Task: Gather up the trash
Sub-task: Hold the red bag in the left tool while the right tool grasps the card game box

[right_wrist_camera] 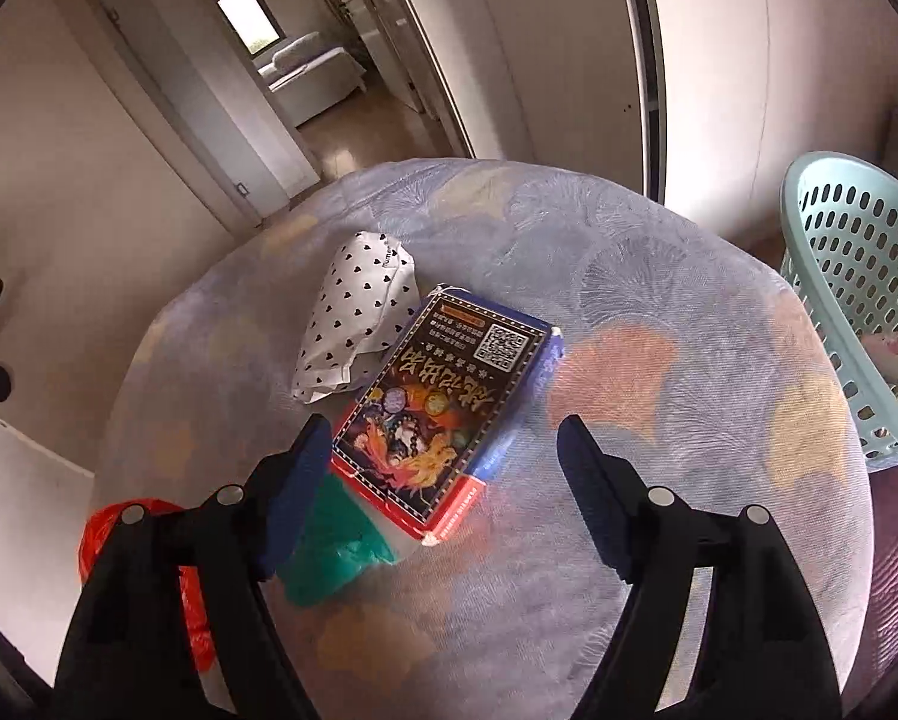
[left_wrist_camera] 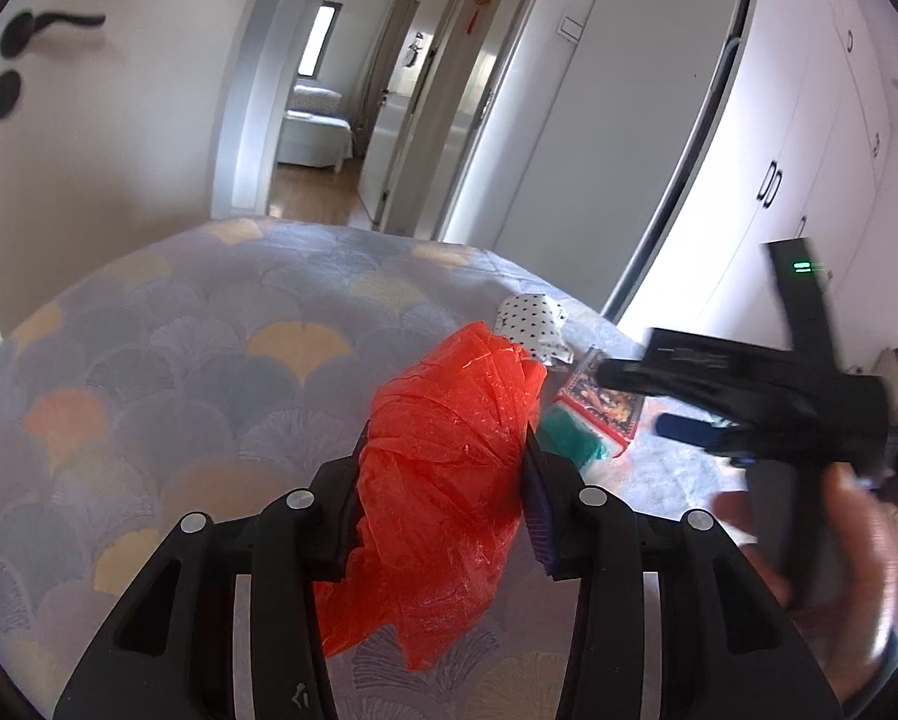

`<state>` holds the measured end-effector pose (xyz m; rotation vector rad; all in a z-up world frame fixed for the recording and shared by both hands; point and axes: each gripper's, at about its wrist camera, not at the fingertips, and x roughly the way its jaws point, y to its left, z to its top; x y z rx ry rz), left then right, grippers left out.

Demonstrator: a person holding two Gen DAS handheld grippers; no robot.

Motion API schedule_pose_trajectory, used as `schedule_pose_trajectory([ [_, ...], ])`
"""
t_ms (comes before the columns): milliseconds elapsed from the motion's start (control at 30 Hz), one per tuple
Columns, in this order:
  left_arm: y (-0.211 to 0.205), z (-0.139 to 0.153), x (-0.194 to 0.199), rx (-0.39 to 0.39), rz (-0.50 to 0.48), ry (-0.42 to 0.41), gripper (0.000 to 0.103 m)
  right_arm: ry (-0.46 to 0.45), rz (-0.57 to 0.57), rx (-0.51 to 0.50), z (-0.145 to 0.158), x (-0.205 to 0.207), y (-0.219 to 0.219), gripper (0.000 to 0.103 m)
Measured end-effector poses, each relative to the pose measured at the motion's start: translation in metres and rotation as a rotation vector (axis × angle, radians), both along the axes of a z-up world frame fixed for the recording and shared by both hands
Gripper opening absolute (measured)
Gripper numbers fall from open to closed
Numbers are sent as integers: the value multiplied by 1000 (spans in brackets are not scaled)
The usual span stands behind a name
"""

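One piece of trash is in hand: in the left wrist view the left hand-held gripper point(left_wrist_camera: 443, 516) pinches a crinkly, translucent red plastic bag point(left_wrist_camera: 449, 480) above the fan-patterned quilted bed point(left_wrist_camera: 209, 330).

In the right wrist view the right hand-held gripper point(right_wrist_camera: 443, 480) hangs spread, holding nothing, over a glossy printed cardboard box point(right_wrist_camera: 443, 402), a crumpled heart-dotted white paper pouch point(right_wrist_camera: 353, 318) and a soft green plastic scrap point(right_wrist_camera: 335, 552), all still lying mid-bed; a perforated mint plastic basket point(right_wrist_camera: 856, 300) stands off the right edge.

Daylight is filling a pale bedroom.
A fan-patterned bedspread point(left_wrist_camera: 221, 330) is covering the bed, an open doorway point(left_wrist_camera: 353, 78) is showing a farther room, and white wardrobes point(left_wrist_camera: 808, 138) are lining the right wall.
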<state>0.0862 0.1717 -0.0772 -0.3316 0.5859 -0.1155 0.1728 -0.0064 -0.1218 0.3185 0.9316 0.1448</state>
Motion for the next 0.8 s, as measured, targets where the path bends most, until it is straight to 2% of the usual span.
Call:
schedule_pose_trajectory([
  [100,6,-3,2,-50,-10,5,42,-7,-30,-49,-3,4,13,82],
  [267,4,-4,3,-48,-21,3,42,-30,-42,-132,-6,5,22,82],
  [367,4,-4,2,-48,-24,1,42,-37,-29,-192,-6,4,24,75],
  [433,5,-5,2,-52,-22,2,42,-40,-11,-190,-7,1,22,72],
  [567,8,-6,1,-61,-21,4,42,-34,52,-186,-5,-12,11,69],
  [667,8,-6,2,-62,-20,5,42,-41,168,-134,-5,-29,-2,68],
  [800,6,-7,1,-56,-22,5,42,-62,292,-125,-1,-50,-25,68],
])
